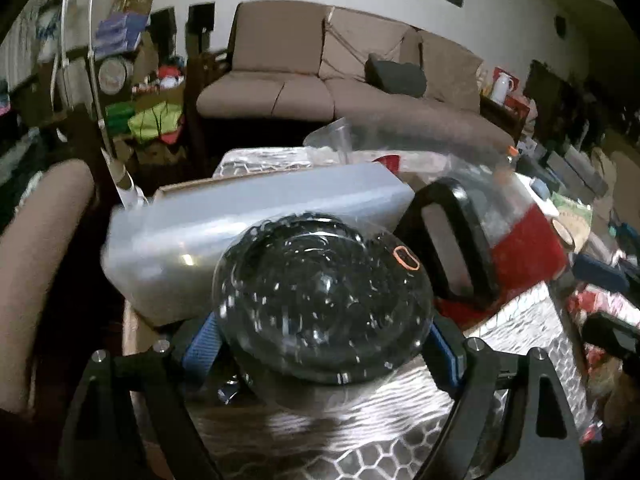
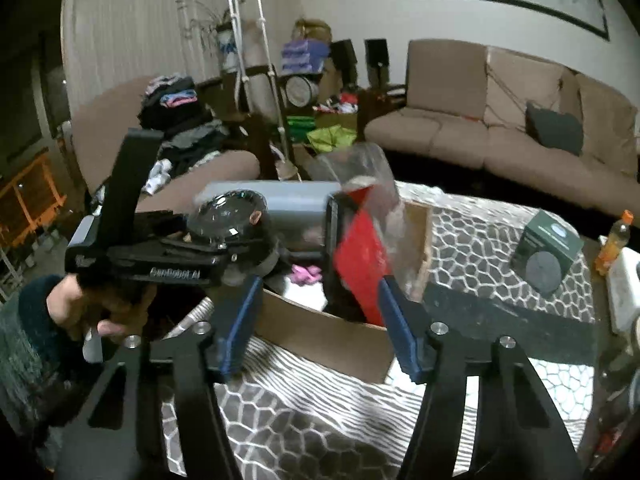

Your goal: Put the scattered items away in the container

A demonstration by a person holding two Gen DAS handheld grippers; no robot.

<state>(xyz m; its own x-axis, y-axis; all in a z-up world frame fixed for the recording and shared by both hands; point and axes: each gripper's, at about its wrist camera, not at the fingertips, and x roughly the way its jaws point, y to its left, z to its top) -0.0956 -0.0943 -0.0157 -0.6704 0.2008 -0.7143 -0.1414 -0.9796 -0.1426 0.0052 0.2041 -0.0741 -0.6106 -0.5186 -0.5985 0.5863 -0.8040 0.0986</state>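
My left gripper (image 1: 320, 344) is shut on a round clear plastic tub of dark hair ties (image 1: 324, 300), held over the cardboard box (image 1: 136, 332); the tub also shows in the right wrist view (image 2: 232, 216). A grey plastic case (image 1: 248, 224) lies in the box. My right gripper (image 2: 316, 320) is open above the box (image 2: 320, 336). A red-and-clear package with a black handle (image 2: 360, 256) stands tilted inside the box, between and beyond my right fingers, and it also shows in the left wrist view (image 1: 516, 240). A pink item (image 2: 306, 274) lies on the box floor.
The box sits on a table with a honeycomb-patterned cloth (image 2: 480, 248). A dark green speaker box (image 2: 546, 252), an orange drink bottle (image 2: 612, 240) and a white item (image 2: 624, 284) stand at the right. A brown sofa (image 2: 500, 120) is behind.
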